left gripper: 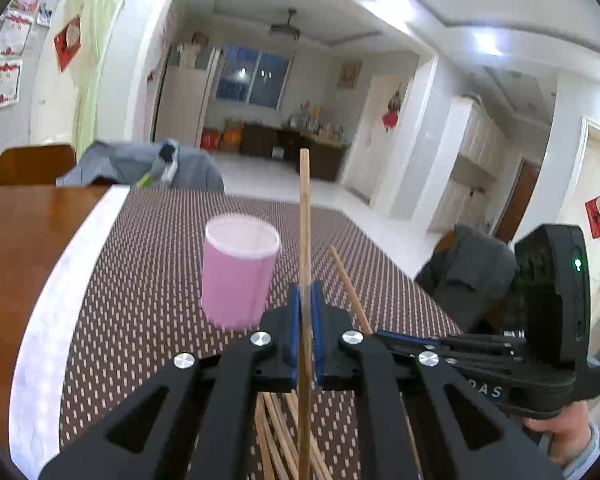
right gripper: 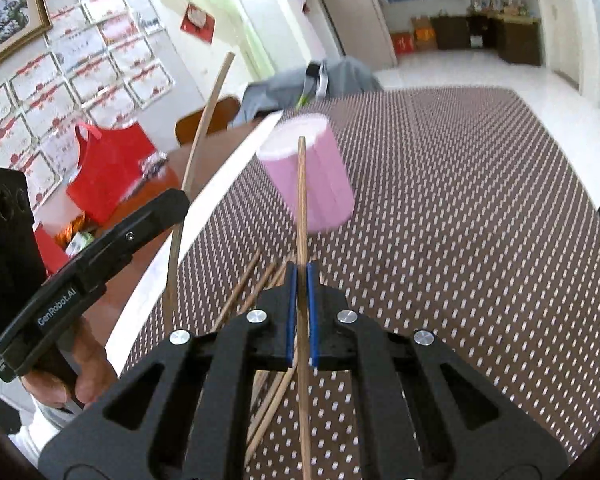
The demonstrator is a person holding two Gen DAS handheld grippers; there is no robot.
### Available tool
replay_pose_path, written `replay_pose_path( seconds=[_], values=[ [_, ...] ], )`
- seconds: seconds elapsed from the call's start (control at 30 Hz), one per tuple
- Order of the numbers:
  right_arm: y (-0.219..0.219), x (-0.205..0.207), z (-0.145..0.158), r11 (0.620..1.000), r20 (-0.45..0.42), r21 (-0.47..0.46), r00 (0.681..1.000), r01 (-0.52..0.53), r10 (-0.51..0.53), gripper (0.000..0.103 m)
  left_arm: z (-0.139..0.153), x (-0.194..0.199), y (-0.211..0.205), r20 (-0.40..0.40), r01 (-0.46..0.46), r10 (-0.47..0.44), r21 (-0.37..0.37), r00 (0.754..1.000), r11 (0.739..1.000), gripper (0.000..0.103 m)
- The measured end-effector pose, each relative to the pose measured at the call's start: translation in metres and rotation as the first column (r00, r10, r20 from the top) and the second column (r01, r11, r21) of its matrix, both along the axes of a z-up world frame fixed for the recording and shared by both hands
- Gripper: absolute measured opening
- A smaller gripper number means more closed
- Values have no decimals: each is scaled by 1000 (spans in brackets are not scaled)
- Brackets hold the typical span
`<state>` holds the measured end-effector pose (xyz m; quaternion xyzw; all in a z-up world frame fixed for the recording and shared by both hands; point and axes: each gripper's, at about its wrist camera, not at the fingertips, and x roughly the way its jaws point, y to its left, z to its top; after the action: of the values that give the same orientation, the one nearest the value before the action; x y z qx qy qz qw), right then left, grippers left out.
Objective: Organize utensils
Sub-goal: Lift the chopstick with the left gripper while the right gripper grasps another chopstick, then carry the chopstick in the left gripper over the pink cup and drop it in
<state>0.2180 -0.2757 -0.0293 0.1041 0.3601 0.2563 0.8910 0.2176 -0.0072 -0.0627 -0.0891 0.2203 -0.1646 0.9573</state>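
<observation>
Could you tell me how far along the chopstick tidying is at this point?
Done: nothing shows inside the pink cup yet. In hand: left gripper and right gripper each clamp one chopstick. Left: several loose chopsticks on the dotted mat.

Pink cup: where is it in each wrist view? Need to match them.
Left wrist: pink cup left of centre, upright on the dotted mat, just beyond the left claw, left of its chopstick.
Right wrist: cup at centre, leaning left in the picture, partly behind the right claw's chopstick.
Shared landmark: grey jacket on the far chair.
</observation>
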Motion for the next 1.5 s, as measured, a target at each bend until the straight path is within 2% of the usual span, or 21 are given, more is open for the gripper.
replay_pose_path(
  seconds=[0.27, 0.4, 0.63, 0.87, 1.13, 1.37, 1.5],
  values=[
    [5, 22, 22, 995, 139, 74, 987, 66, -76, 5, 18, 29, 0, 127, -55, 55, 3, 990, 998, 6],
    [15, 31, 27, 993, 197, 86, 976, 76, -92, 6, 24, 40, 1, 207, -84, 84, -7, 975, 996, 6],
    [29, 46, 33, 992, 258, 91, 960, 85, -106, 5, 27, 62, 5, 285, -137, 135, -11, 949, 990, 6],
    [35, 61, 31, 990, 287, 96, 949, 106, -129, 5, 33, 78, 9, 409, -179, 183, -49, 894, 983, 6],
    [33, 73, 23, 986, 277, 123, 950, 115, -145, 5, 26, 96, 18, 445, -197, 224, -108, 867, 975, 6],
    [29, 78, 18, 982, 281, 139, 946, 125, -160, 5, 36, 97, 20, 508, -216, 267, -158, 819, 963, 6],
    [25, 80, 15, 979, 281, 152, 943, 139, -178, 5, 39, 96, 14, 552, -255, 292, -144, 781, 956, 6]
  ],
)
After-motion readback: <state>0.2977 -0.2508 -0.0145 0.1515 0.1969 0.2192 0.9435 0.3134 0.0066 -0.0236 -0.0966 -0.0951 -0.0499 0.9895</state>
